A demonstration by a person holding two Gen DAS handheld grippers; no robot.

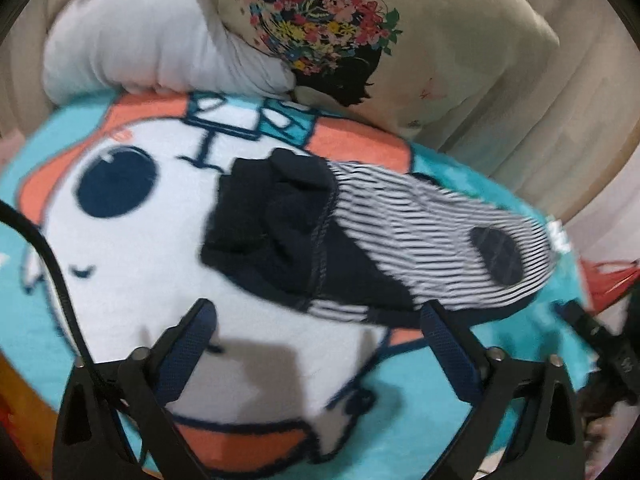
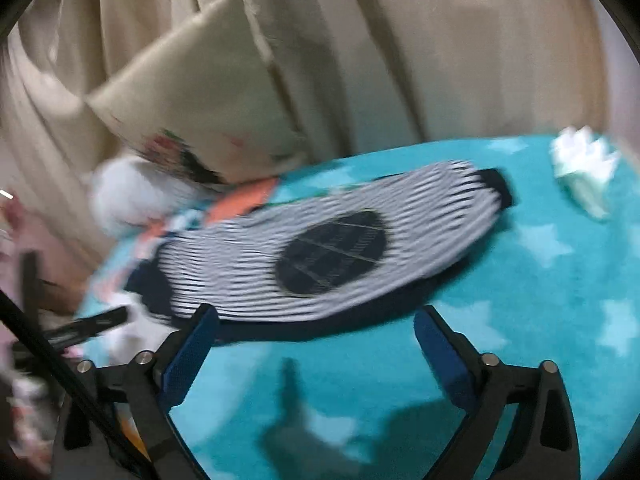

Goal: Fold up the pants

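Small navy-and-white striped pants (image 1: pixel 420 232) with a dark oval knee patch lie on a turquoise cartoon blanket (image 1: pixel 120 280). Their navy waist end is bunched toward the left. My left gripper (image 1: pixel 320 312) is open and empty, just in front of the pants' near edge. In the right wrist view the pants (image 2: pixel 320 248) lie across the middle, the navy cuff at the right. My right gripper (image 2: pixel 316 320) is open and empty, its fingertips at the pants' near edge. The other gripper shows at the left edge (image 2: pixel 92 324).
A floral cushion (image 1: pixel 360 40) and a grey plush (image 1: pixel 152 36) lean at the back against beige curtains (image 2: pixel 440 60). A crumpled white tissue (image 2: pixel 580 168) lies on the blanket at the right. The blanket (image 2: pixel 540 300) has pale stars.
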